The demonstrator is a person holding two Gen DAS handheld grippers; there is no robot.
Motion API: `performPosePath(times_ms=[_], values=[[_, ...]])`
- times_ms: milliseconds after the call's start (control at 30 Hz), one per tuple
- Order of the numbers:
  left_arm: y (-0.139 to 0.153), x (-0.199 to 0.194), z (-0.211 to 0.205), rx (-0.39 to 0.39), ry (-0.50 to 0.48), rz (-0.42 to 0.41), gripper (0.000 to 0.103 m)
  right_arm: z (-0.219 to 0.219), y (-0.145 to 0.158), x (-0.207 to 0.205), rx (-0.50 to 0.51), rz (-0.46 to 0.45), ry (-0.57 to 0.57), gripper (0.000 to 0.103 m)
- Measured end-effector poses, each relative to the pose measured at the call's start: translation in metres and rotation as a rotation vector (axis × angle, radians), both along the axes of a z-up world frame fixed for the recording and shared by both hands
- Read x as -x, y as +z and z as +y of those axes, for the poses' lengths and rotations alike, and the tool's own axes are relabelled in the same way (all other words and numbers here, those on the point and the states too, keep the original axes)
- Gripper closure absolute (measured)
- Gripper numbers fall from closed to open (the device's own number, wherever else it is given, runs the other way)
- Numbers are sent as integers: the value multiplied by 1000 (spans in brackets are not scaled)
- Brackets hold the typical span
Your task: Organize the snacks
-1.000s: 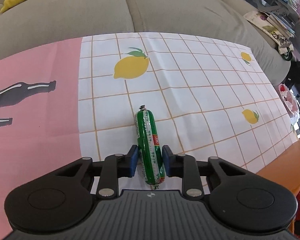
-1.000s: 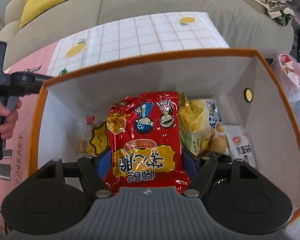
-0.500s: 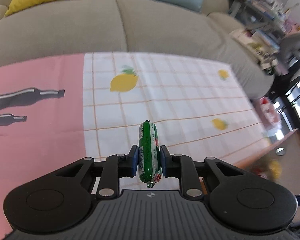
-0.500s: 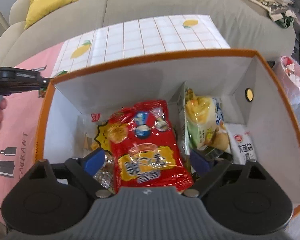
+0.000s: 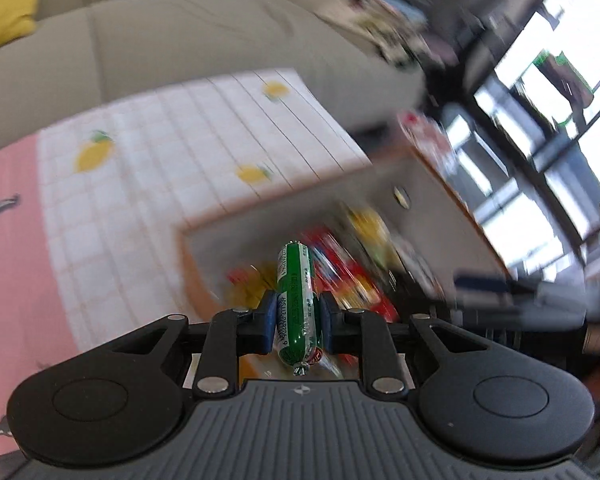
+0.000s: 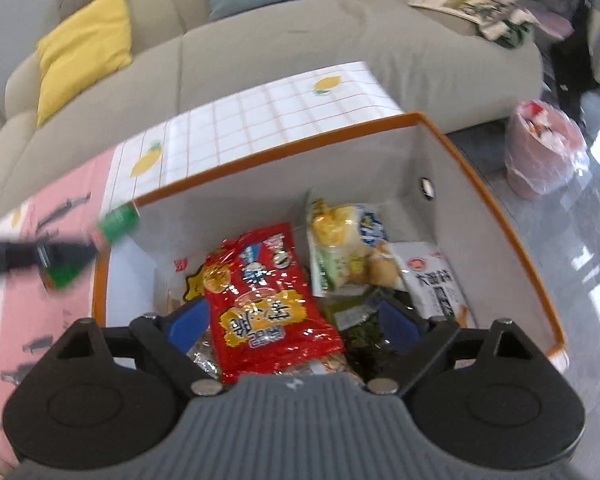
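Sausage (image 5: 296, 300) sat clamped in our left gripper (image 5: 296, 322) jaws; our right gripper (image 6: 288, 326) jaws gaped above the red packet (image 6: 268, 312).

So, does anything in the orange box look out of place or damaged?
Nothing stands out. The snack bags lie loosely piled in the orange box, the red bag on top, none visibly torn or spilled. The left gripper holds the green sausage; the right gripper is open.
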State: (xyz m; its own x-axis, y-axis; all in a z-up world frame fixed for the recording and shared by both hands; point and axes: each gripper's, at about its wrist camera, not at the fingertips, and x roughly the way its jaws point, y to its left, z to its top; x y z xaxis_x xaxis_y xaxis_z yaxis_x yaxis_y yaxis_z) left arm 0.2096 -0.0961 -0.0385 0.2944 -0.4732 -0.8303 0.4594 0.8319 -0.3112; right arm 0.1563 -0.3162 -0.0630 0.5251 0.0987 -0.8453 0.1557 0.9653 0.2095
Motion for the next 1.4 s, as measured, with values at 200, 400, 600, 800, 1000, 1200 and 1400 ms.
performPosePath(times_ms=[200,400,600,800,1000,1200,1400], values=[[-22,23,-34,-39,-136,108,79,-10,3,16,-23,-2,-17,13],[-38,27,-44,-96,-200,185,79,-4,-6,22,-32,42,20,14],[-49,28,-44,-141,-197,243,79,10,-9,25,-9,72,58,14],[-46,29,-41,-145,-182,269,74,14,-5,30,17,76,55,14],[-16,40,-23,-93,-155,202,57,13,9,40,47,59,25,13],[22,57,2,-57,-68,63,49,17,28,53,51,34,18,12],[60,84,25,-48,22,-109,49,33,66,74,67,-68,54,11]])
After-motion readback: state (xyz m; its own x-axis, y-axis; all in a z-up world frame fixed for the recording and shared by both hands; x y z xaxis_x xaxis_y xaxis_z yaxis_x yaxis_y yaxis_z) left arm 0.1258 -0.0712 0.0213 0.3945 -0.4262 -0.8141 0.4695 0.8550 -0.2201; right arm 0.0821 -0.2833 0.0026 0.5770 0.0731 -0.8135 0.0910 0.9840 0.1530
